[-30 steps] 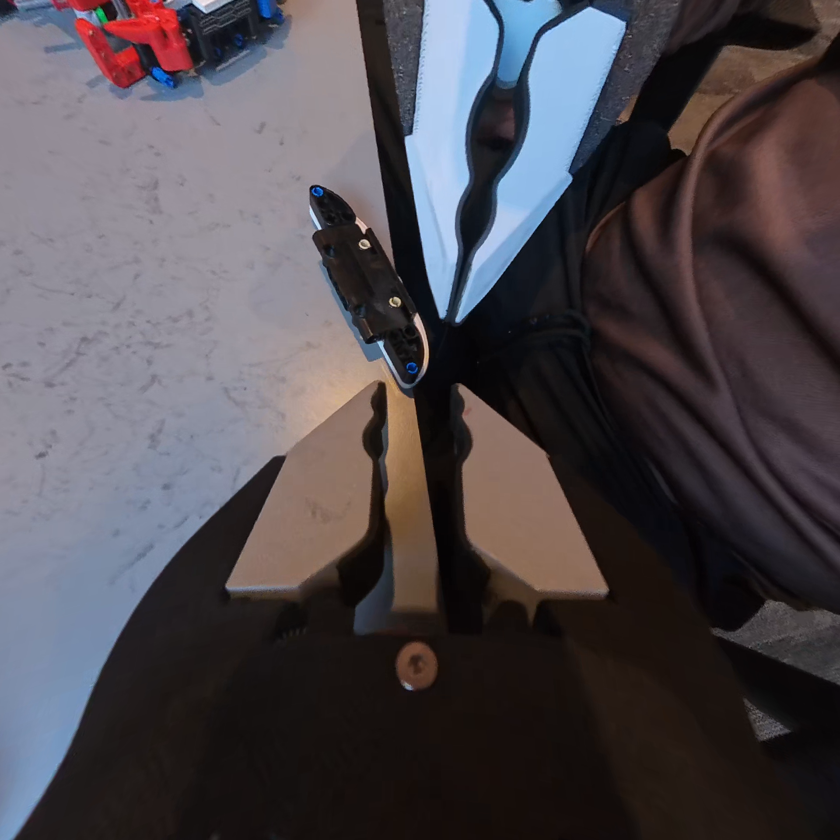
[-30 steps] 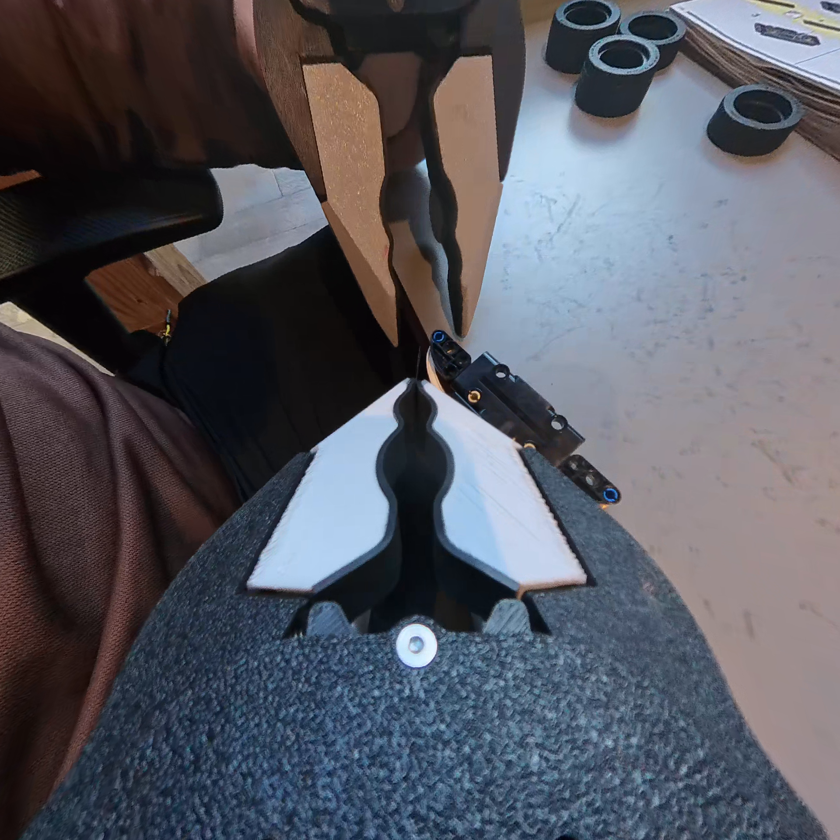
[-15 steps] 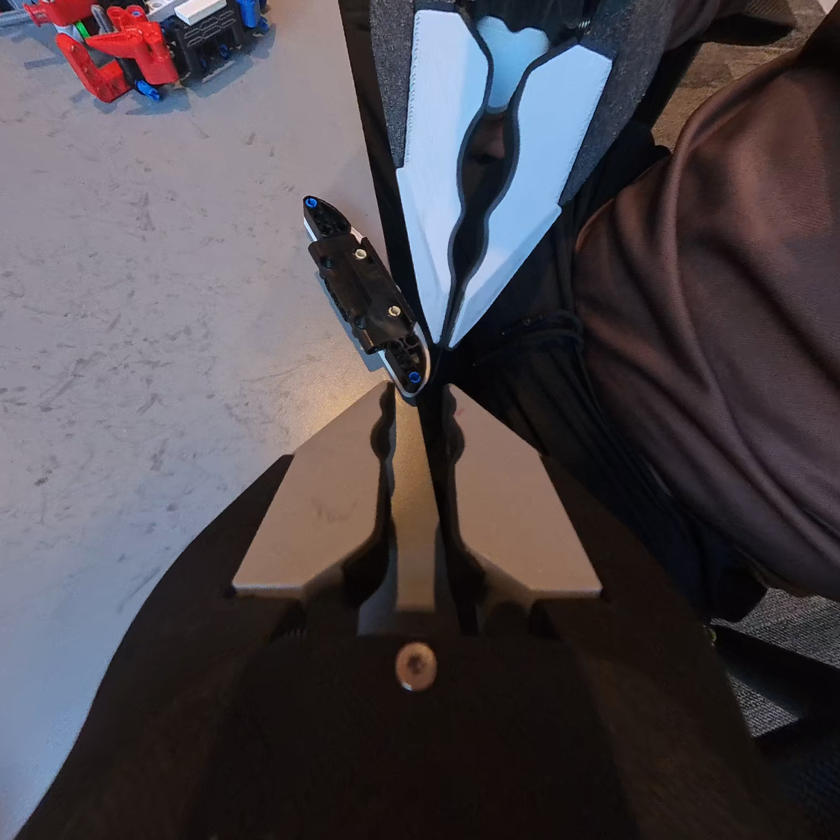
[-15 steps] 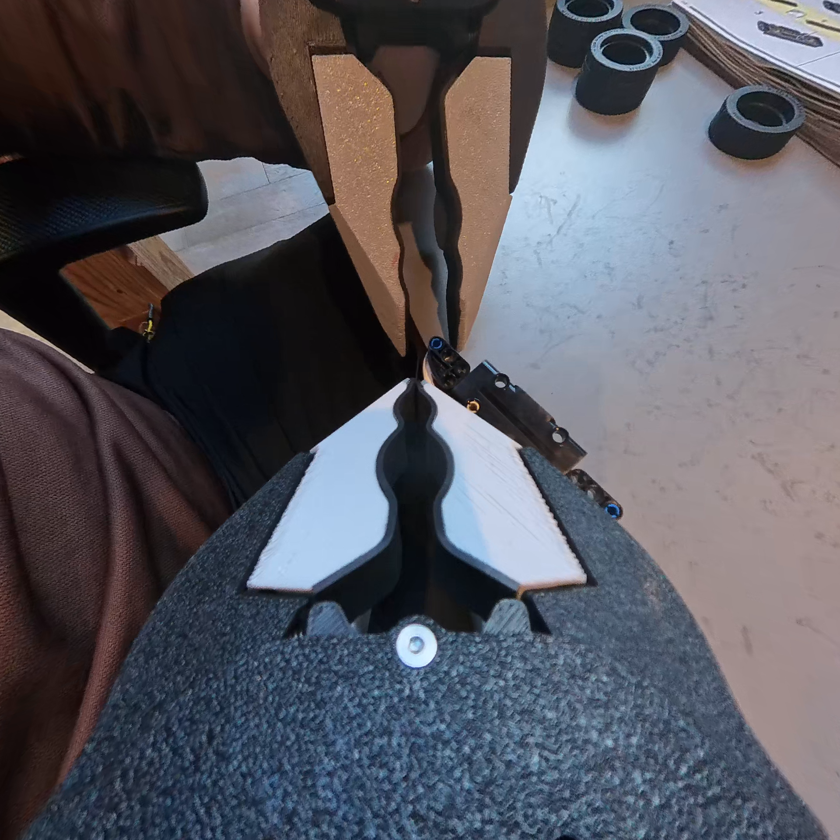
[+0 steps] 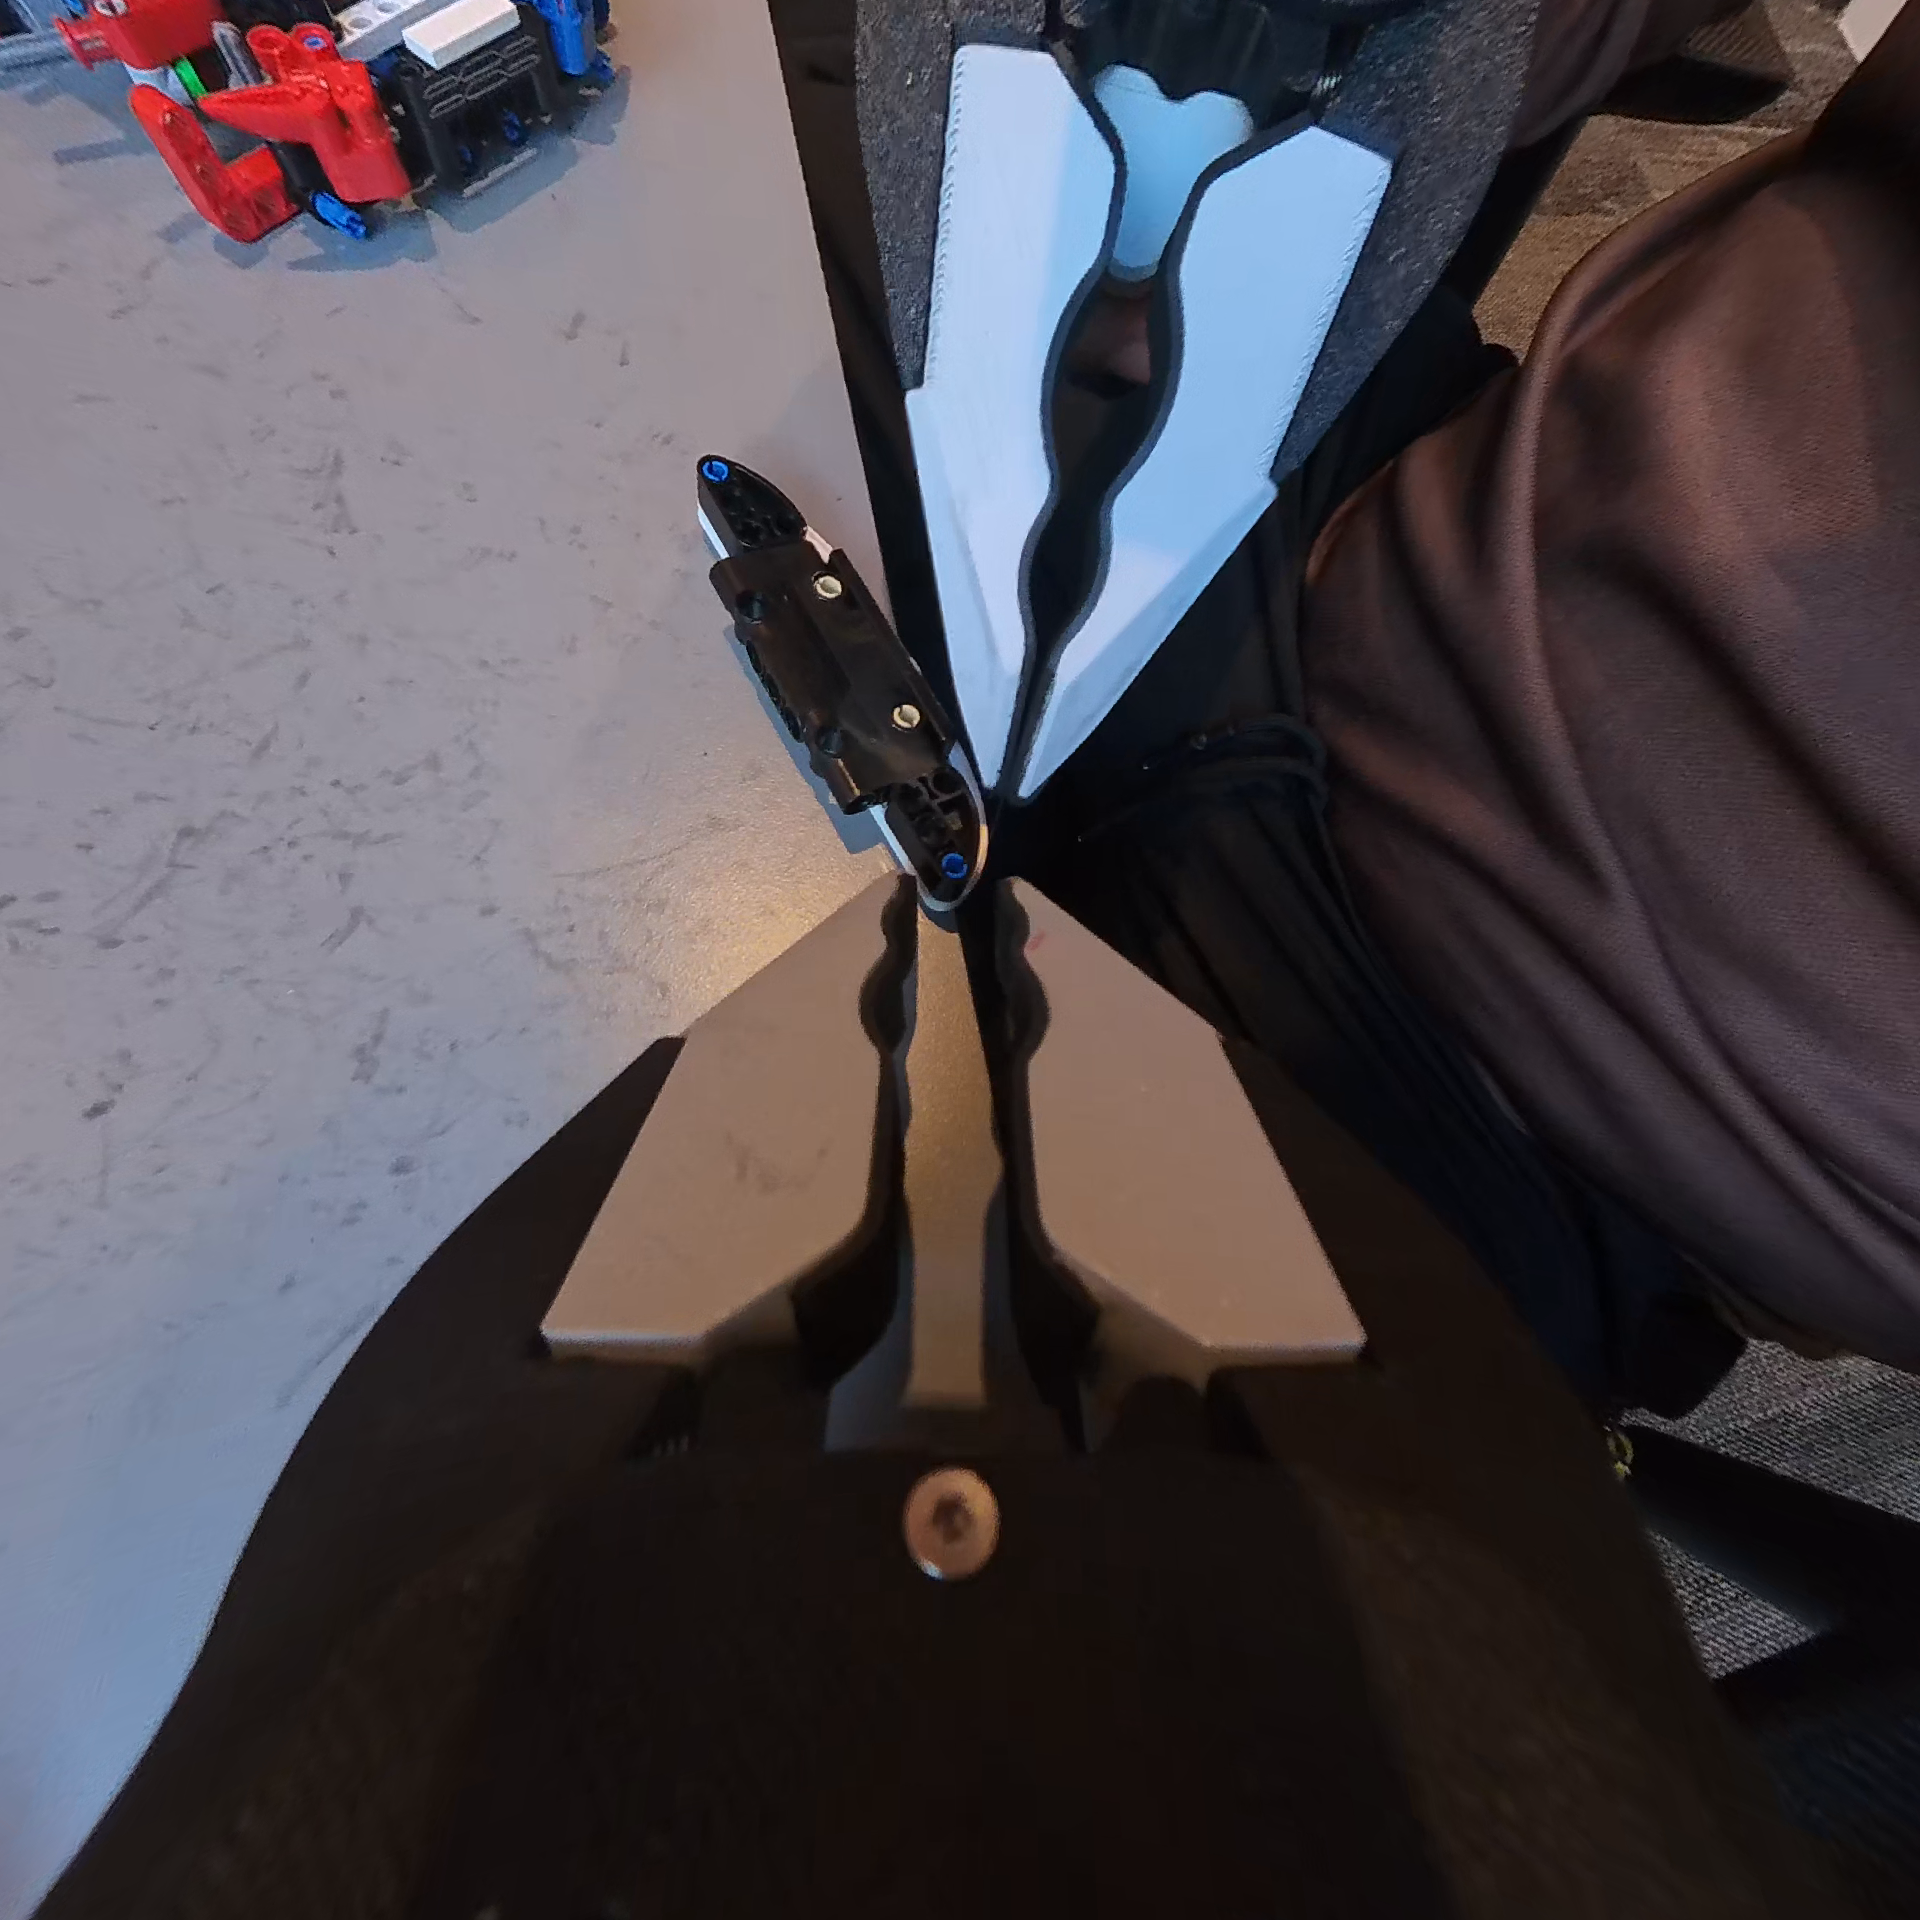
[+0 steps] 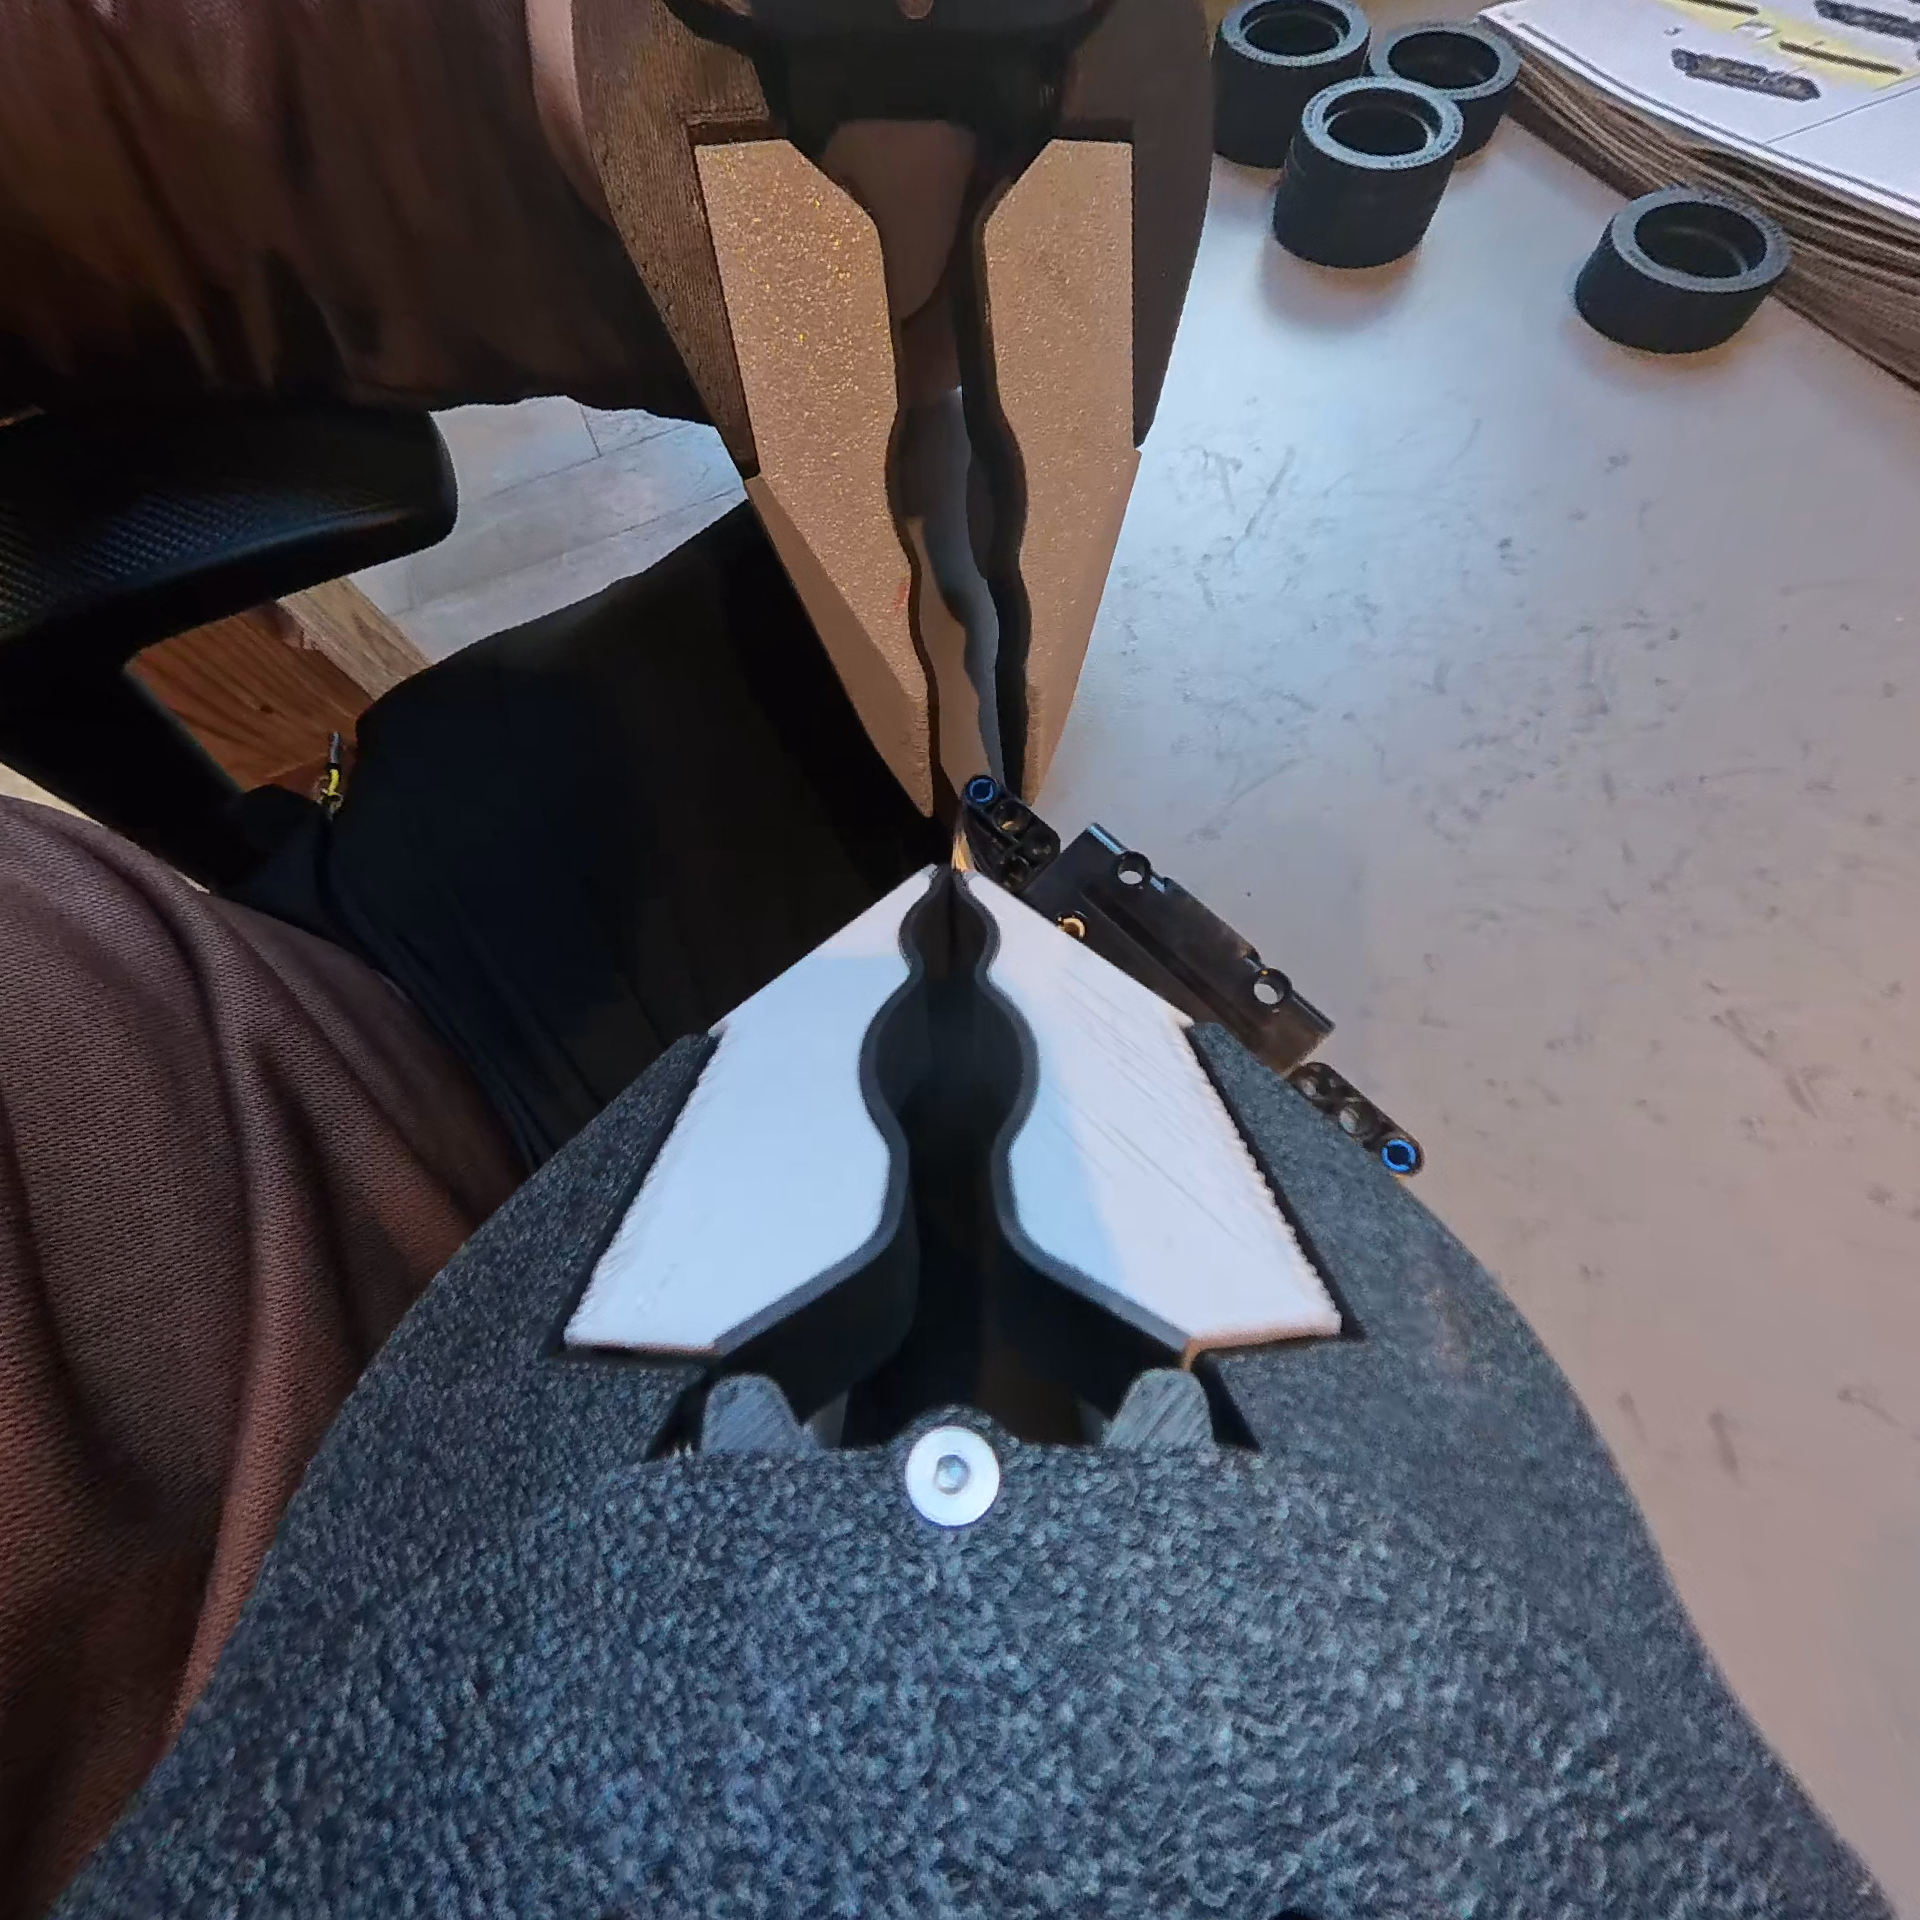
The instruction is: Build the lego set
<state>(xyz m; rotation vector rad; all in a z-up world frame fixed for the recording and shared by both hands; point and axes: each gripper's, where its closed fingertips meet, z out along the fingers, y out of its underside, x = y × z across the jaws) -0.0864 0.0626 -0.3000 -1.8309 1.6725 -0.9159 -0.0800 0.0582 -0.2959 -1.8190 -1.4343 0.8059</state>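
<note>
At far left of the left wrist view, on the grey table [image 5: 312,727]: one partly built model [image 5: 312,114] of red, black, blue and white bricks, well apart from the grippers.

Near the table's front edge, centre: one long lego piece [image 5: 842,675], black on a white curved base, with blue pins at both ends and pale pins on top. It lay between the two grippers, its near end wedged at their tips.

Left gripper [image 5: 951,899], tan fingers: tips nearly closed, pinching the white-edged end of the lego piece. In the right wrist view this gripper [image 6: 982,784] pointed down at the blue-pinned end of the piece [image 6: 1153,935].

Right gripper [image 5: 1003,784], white fingers: tips drawn together against the same end; whether they actually clamped it could not be told. In its own view the gripper [image 6: 951,878] showed tips touching.

Right of the grippers: a person's brown sleeve [image 5: 1610,727].

At far right of the right wrist view: four black tyres [image 6: 1371,171] and a stack of printed sheets [image 6: 1714,104].
</note>
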